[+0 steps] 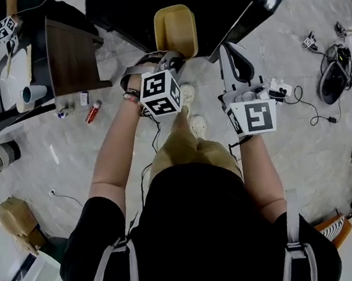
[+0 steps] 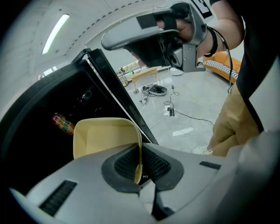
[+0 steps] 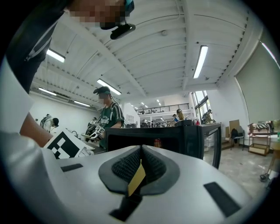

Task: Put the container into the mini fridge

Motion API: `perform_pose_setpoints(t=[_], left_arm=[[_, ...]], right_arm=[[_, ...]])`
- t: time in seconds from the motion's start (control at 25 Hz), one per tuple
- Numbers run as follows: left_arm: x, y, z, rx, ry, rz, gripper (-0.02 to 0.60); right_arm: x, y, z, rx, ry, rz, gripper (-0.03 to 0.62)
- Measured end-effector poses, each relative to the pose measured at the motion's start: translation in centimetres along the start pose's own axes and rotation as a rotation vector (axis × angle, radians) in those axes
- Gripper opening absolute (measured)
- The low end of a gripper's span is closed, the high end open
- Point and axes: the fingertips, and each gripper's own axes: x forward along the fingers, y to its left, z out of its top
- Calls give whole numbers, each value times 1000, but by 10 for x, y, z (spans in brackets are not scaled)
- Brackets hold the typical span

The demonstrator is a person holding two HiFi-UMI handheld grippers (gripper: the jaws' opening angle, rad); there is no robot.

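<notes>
Grey marbled floor [image 1: 306, 151] spreads below the open mini fridge [image 1: 139, 6]. My left gripper [image 2: 139, 169] jaws grasp the container [image 2: 103, 138] by its rim at the fridge mouth; setting it inside remains. It looks pale yellow, shallow and empty. My right gripper [image 3: 139, 169] jaws are clenched, with a yellow sliver [image 3: 136, 180] showing between them
</notes>
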Motion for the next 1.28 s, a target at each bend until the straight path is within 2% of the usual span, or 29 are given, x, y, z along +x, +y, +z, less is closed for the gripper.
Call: perform_pose_setpoints(t=[0.2,0.4,0.56,0.88,1.28], left_arm=[[34,14,-17,12,45,-57,32],[67,33,-22,44,83,-82,32],[93,49,-23,68,107,-80,32],[135,74,-19,111,127,-58,32],[175,100,-30,129,147,-43,32]], right_arm=[[16,-11,-6,-2,26,-20,37],[32,-27,-10,15,26,-32,37],[40,-42,-12,38,12,-53,37],[34,-57,-39,64,48,-75,37],[31,-56,-49,65,84,-80,37]])
